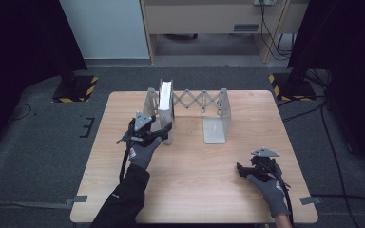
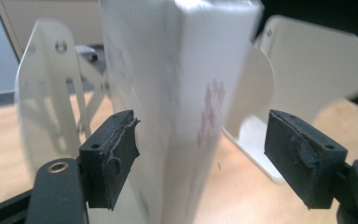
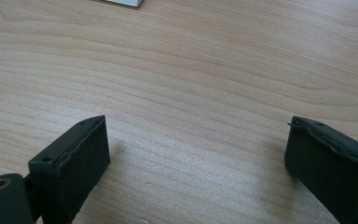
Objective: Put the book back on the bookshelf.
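Observation:
A white book [image 1: 165, 100] stands upright at the left end of a white expanding rack [image 1: 199, 100] at the back of the wooden table [image 1: 195, 190]. My left gripper [image 1: 165, 134] reaches the book's near edge from the front. In the left gripper view the book [image 2: 186, 70] sits between the jaws of the left gripper [image 2: 205, 144]; the left pad [image 2: 116, 149] lies close against it and the right pad [image 2: 303, 154] stands well off, so the gripper is open. My right gripper [image 1: 240, 169] rests low at the front right, and its view shows the right gripper [image 3: 196, 149] open over bare wood.
The rack has upright plates at the left [image 1: 150, 100] and right [image 1: 222, 100], joined by a scissor link, and a flat foot [image 1: 215, 131] reaching toward me. Black stands with striped feet [image 1: 75, 90] flank the table on the floor.

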The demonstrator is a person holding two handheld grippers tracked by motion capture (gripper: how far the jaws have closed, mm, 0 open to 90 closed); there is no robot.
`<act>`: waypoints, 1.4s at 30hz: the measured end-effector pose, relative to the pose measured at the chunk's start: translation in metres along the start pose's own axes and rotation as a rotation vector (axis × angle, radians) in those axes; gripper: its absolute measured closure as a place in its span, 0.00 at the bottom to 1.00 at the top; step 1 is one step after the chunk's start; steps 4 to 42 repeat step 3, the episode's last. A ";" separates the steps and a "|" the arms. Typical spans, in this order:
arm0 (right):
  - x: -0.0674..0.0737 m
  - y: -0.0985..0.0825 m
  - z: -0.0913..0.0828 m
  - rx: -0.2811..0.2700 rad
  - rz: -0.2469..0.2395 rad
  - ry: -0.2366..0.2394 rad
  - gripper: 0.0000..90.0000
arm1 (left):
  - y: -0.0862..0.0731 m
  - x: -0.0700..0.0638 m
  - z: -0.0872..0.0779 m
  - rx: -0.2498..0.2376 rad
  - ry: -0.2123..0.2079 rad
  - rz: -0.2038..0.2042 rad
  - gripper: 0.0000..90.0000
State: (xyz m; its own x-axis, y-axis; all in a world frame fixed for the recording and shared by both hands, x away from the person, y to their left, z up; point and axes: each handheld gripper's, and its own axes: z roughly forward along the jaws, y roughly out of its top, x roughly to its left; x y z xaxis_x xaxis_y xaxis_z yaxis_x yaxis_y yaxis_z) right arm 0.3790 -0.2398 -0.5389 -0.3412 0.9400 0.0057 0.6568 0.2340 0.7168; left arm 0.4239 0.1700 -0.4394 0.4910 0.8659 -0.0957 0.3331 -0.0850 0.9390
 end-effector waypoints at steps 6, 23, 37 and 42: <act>0.000 0.000 0.000 0.000 0.001 0.000 0.08 | -0.018 0.001 -0.018 0.061 -0.019 -0.011 0.27; 0.000 0.000 0.000 0.000 0.001 0.000 0.08 | -0.018 0.001 -0.018 0.061 -0.019 -0.011 0.27; 0.000 0.000 0.000 0.000 0.001 0.000 0.08 | -0.018 0.001 -0.018 0.061 -0.019 -0.011 0.27; 0.000 0.000 0.000 0.000 0.001 0.000 0.08 | -0.018 0.001 -0.018 0.061 -0.019 -0.011 0.27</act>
